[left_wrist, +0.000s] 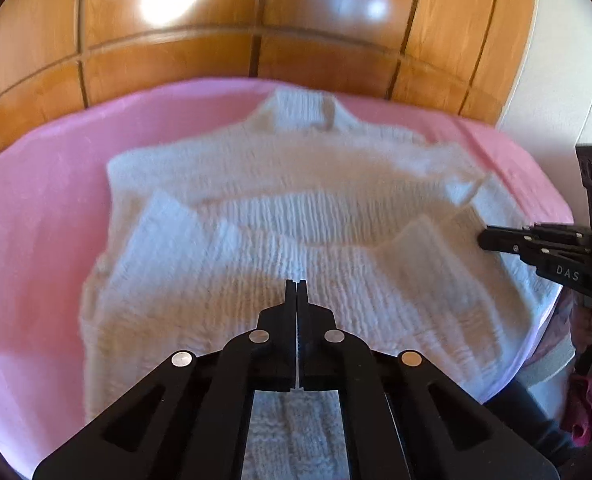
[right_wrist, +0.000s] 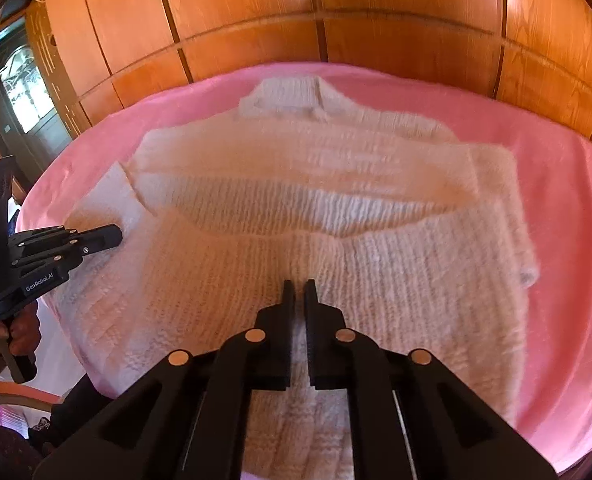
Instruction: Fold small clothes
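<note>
A white knit sweater [left_wrist: 280, 216] lies flat on a pink cloth [left_wrist: 36, 208], collar at the far side, both sleeves folded in across its body. It also shows in the right wrist view [right_wrist: 335, 208]. My left gripper [left_wrist: 296, 286] hovers over the sweater's lower middle, jaws shut and empty; it shows at the left of the right wrist view [right_wrist: 114, 236], at the sweater's left edge. My right gripper [right_wrist: 299, 286] hovers over the lower middle with a narrow gap between its jaws, holding nothing; it shows in the left wrist view [left_wrist: 485, 238] at the sweater's right edge.
The pink cloth [right_wrist: 567, 208] covers a table in front of a wooden panelled wall [left_wrist: 256, 40]. A glass door [right_wrist: 24, 88] stands at the far left. A white wall [left_wrist: 563, 80] is on the right. Pink fabric [left_wrist: 587, 408] lies below the table's right edge.
</note>
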`<act>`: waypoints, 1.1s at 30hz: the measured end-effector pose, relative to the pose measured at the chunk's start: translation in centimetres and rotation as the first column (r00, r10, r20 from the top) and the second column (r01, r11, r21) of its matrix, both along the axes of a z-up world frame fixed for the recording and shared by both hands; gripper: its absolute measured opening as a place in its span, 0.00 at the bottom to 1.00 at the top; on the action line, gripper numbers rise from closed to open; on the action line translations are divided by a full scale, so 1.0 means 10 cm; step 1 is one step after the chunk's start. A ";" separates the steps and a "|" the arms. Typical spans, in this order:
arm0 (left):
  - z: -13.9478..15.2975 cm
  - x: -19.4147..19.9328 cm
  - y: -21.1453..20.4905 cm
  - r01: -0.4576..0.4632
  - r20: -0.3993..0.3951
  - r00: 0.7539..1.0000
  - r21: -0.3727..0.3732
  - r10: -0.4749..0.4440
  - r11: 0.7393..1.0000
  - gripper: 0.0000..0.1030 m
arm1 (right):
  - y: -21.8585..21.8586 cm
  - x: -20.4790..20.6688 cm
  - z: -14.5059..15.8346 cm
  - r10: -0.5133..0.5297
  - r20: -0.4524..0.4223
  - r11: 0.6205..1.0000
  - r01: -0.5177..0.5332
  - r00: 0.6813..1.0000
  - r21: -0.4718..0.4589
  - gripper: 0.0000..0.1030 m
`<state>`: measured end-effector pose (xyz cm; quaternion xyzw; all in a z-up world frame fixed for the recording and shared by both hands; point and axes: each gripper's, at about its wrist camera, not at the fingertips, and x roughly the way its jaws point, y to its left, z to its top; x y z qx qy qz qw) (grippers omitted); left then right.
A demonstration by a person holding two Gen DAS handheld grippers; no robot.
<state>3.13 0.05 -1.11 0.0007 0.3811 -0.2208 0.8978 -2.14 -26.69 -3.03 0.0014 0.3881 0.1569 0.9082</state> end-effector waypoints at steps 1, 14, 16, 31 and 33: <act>0.07 -0.01 0.05 -0.016 0.016 1.000 -0.030 0.017 0.999 0.00 | -0.01 -0.02 0.09 -0.007 0.029 1.000 0.006 1.000 0.008 0.04; -0.13 0.49 0.15 -0.149 -0.068 0.987 -0.011 0.148 0.989 0.00 | -0.10 0.29 -0.38 -0.125 0.027 0.992 0.125 0.992 -0.021 0.04; -0.07 0.43 0.24 -0.117 -0.085 0.990 -0.076 0.111 0.990 0.25 | -0.12 0.28 -0.38 -0.133 0.022 0.991 0.133 0.991 -0.001 0.05; -0.03 0.24 -0.10 -0.056 0.017 0.998 0.016 0.056 0.998 0.02 | -0.14 0.21 -0.20 -0.163 0.071 0.987 0.163 0.984 0.010 0.07; 0.12 0.19 0.00 -0.103 0.075 0.992 -0.034 0.105 0.994 0.02 | -0.12 0.19 -0.15 -0.177 0.101 0.984 0.178 0.979 0.001 0.05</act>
